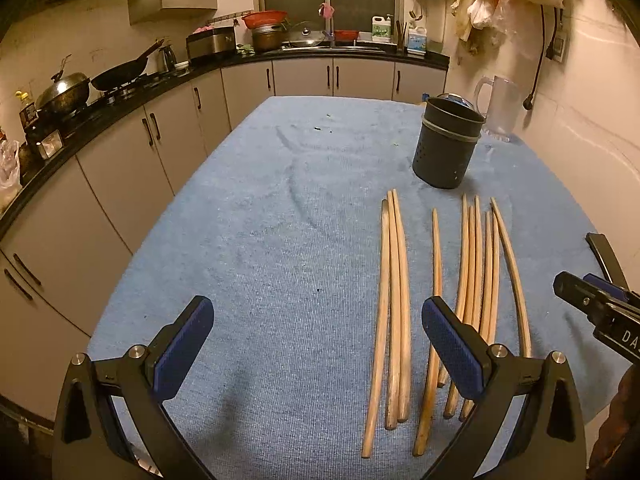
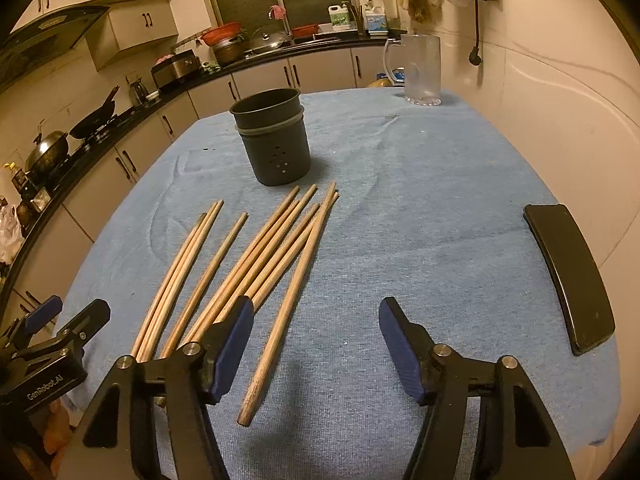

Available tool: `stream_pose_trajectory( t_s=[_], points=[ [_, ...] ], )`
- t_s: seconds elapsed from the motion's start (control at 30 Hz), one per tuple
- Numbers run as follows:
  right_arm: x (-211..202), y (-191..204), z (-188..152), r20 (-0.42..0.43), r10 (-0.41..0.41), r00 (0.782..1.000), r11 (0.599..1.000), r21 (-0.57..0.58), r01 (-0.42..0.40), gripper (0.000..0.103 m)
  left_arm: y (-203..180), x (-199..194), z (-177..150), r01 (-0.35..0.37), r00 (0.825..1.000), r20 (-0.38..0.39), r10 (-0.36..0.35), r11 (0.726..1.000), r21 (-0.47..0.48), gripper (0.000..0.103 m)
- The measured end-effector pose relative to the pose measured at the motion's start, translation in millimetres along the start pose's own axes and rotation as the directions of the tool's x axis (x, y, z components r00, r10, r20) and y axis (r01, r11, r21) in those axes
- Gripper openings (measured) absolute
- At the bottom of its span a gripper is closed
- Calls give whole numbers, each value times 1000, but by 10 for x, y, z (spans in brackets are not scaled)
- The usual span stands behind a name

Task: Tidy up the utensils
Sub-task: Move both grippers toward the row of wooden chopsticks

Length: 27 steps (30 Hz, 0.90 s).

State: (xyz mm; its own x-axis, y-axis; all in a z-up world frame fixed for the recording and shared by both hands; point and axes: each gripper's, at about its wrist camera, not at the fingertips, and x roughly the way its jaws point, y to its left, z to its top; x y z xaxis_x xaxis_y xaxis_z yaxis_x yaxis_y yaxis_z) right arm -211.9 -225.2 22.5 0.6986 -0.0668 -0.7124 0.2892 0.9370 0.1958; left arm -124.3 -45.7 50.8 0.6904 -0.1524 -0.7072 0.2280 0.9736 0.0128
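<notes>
The left gripper (image 1: 318,338) hangs wide open over bare blue towel (image 1: 260,220); wooden chopsticks (image 1: 436,304) lie loose before the dark holder (image 1: 446,144), awaiting loading; the right gripper (image 2: 316,344) gapes too, empty.

A loose row of wooden chopsticks (image 1: 394,304) lies flat on the blue-covered table (image 1: 260,240), all roughly parallel, thin tips pointing toward the holder and thick ends toward the near edge. Three lie pressed together at the left, one lies alone beside them, and the others bunch at the right, some overlapping; the rightmost one (image 2: 294,296) angles off from the bunch. Just beyond their tips stands a dark cylindrical holder (image 1: 448,142), upright, with small holes in its wall and a pale band below its rim; its inside cannot be seen
</notes>
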Motion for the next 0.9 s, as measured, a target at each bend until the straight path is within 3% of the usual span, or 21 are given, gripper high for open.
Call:
stream_pose_trajectory(
  t_s=[0.7, 0.9],
  points=[
    [13, -13, 14, -11, -7, 1000, 1000, 10, 7, 69, -27, 31, -17, 27, 1000, -4, -27, 999, 31, 103],
    [66, -41, 86, -20, -3, 1000, 1000, 11, 4, 61, 65, 119, 45, 51, 998, -39, -50, 999, 18, 95]
  ],
)
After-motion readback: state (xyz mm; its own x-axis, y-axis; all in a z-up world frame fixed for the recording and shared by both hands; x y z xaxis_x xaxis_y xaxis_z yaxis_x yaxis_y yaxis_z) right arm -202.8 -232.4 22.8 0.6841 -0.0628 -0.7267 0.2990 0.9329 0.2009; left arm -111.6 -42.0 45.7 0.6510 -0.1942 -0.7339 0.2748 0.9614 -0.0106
